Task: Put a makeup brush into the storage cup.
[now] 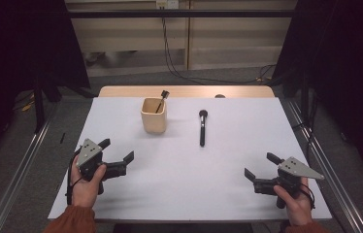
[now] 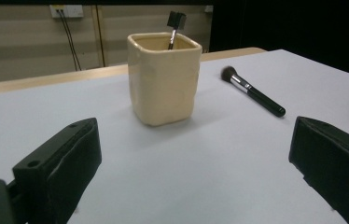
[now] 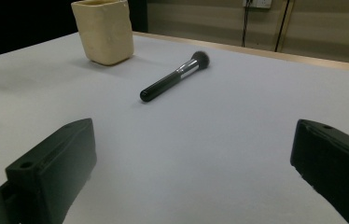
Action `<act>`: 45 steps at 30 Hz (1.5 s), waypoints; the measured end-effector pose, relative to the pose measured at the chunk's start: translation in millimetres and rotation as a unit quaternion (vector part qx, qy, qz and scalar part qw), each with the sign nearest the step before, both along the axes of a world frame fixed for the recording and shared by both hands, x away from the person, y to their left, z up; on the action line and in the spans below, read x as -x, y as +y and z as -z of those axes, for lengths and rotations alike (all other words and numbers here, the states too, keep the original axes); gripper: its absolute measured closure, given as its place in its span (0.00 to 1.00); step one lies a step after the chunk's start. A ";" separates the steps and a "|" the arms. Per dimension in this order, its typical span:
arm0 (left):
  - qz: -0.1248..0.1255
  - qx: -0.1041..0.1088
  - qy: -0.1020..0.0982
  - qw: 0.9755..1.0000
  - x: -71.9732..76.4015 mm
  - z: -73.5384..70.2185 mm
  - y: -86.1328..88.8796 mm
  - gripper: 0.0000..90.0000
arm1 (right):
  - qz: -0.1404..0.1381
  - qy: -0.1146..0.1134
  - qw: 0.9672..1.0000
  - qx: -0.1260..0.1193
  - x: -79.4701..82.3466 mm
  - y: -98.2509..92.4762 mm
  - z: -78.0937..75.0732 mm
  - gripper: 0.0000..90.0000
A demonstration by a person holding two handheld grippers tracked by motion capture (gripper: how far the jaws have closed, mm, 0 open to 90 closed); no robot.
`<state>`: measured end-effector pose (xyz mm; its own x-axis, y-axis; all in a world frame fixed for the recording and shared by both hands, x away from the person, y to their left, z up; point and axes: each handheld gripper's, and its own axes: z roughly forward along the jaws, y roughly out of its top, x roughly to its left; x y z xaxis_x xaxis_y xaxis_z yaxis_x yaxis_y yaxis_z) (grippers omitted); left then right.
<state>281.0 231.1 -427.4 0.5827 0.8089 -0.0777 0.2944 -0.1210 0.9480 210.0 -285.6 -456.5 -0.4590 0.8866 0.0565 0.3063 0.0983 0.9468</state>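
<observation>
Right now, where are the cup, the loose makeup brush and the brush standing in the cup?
cup (image 1: pixel 153 119), high view, front wall.
loose makeup brush (image 1: pixel 202 132), high view, black handle.
brush in the cup (image 2: pixel 177 19), left gripper view, dark head.

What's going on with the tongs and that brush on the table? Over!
Left tongs and right tongs open, empty, low over the white table. Black-handled makeup brush lies flat beside the cream square ceramic cup. Path clear.
</observation>
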 end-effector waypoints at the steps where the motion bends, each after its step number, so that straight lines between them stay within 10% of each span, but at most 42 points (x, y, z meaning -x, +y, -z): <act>1: -0.003 0.004 0.000 1.000 2.0 1.1 1.9 0.03 | 0.003 0.001 1.000 -0.003 0.0 0.3 -0.2 0.00; 18: -0.031 0.005 -0.010 0.999 40.9 5.8 22.1 0.02 | 0.010 -0.002 1.000 -0.005 3.1 -3.5 -0.6 0.00; 45: -0.030 0.009 0.000 1.000 39.4 12.0 25.6 0.02 | -0.001 0.002 1.000 -0.013 -11.9 6.2 -4.3 0.00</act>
<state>241.7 256.7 -439.4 0.5336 0.8407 -0.0924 0.3006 -0.0863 0.9498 221.8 -279.4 -452.2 -0.4607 0.8838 0.0820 0.3098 0.0736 0.9479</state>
